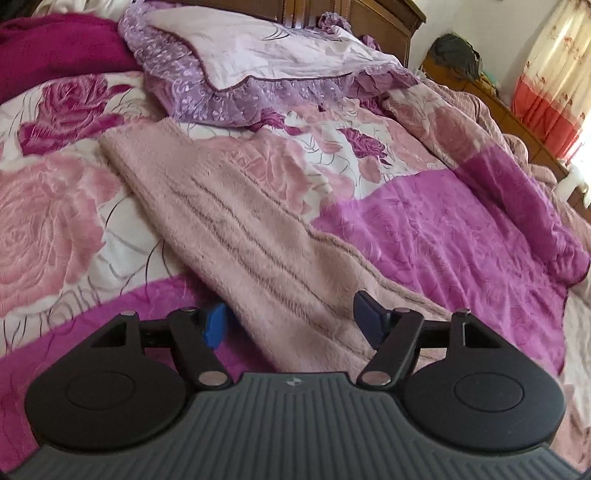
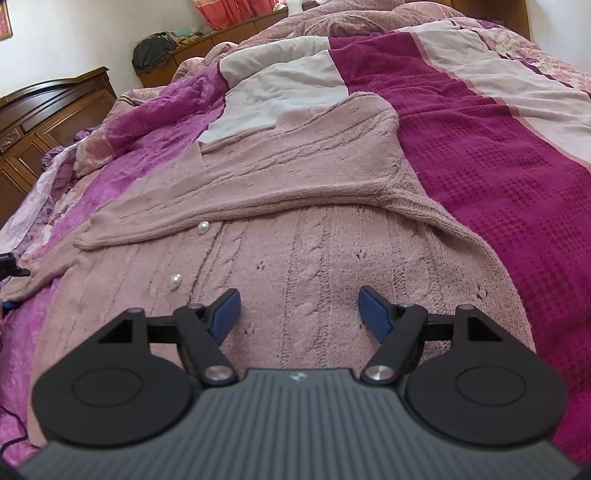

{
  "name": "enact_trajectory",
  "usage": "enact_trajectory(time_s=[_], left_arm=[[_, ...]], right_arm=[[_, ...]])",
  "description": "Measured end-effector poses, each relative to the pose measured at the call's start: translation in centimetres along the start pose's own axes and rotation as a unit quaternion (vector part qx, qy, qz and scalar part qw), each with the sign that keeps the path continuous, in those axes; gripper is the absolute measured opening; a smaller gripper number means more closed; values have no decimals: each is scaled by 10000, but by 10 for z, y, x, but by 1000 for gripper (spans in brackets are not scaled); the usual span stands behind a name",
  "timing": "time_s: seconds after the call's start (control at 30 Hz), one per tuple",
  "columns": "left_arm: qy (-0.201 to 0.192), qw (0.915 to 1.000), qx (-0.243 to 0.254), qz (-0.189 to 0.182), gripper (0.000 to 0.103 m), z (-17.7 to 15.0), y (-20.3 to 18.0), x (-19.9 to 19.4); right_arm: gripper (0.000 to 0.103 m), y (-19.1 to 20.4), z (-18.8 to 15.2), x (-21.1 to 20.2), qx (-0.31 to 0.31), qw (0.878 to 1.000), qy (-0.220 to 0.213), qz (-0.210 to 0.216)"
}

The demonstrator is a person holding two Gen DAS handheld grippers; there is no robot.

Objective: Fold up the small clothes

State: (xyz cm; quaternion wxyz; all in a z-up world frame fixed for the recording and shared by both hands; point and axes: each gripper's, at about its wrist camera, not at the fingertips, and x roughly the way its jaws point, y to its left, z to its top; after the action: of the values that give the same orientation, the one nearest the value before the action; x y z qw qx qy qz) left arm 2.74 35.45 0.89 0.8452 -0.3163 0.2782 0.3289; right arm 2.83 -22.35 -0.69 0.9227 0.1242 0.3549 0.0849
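Your left gripper (image 1: 293,321) hangs over the near end of a pink knitted cardigan (image 1: 236,221), its blue fingers (image 1: 214,325) spread wide with nothing between them. In this view the cardigan runs as a long fuzzy strip from the fingers up and to the left across the bed, lying on a flowered blanket (image 1: 55,221) with big pink roses and magenta patches. Beyond the far end of the strip a lilac pillow (image 1: 258,62) with a lace frill sits against the wooden headboard (image 1: 384,22). A curtain (image 1: 554,74) in cream and orange hangs at the right edge.

Your right gripper (image 2: 297,310) is low over the body of the same cardigan (image 2: 314,258), fingers (image 2: 375,314) also held apart and gripping nothing. Here the cable-knit front lies flat under you, and one sleeve (image 2: 258,177) is laid across the chest from the right shoulder toward the left. Two pearl buttons (image 2: 204,227) show just left of centre, one at the edge of the folded sleeve and one nearer your left finger. To the right of the cardigan lies a dark magenta waffle blanket (image 2: 498,166) with pale stripes. At the far left edge a small dark part of the other gripper (image 2: 9,266) touches the cardigan's edge; how it stands there is unclear.
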Motion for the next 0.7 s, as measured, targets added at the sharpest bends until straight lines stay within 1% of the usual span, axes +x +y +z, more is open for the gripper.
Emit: enact_trajectory(time_s=[0.2, 0.3, 0.5, 0.7], left_arm=[[-103, 9980, 599, 195, 74, -5, -12, 5], [-118, 9964, 801, 242, 74, -9, -15, 5], [-35, 9967, 775, 237, 74, -6, -14, 6], [28, 9960, 839, 303, 75, -5, -17, 7]], right_arm=[[72, -1, -1, 0, 34, 10000, -18, 21], [72, 0, -2, 1, -1, 10000, -12, 8], [73, 0, -2, 1, -14, 10000, -17, 3], [79, 1, -3, 3, 7, 10000, -23, 21]])
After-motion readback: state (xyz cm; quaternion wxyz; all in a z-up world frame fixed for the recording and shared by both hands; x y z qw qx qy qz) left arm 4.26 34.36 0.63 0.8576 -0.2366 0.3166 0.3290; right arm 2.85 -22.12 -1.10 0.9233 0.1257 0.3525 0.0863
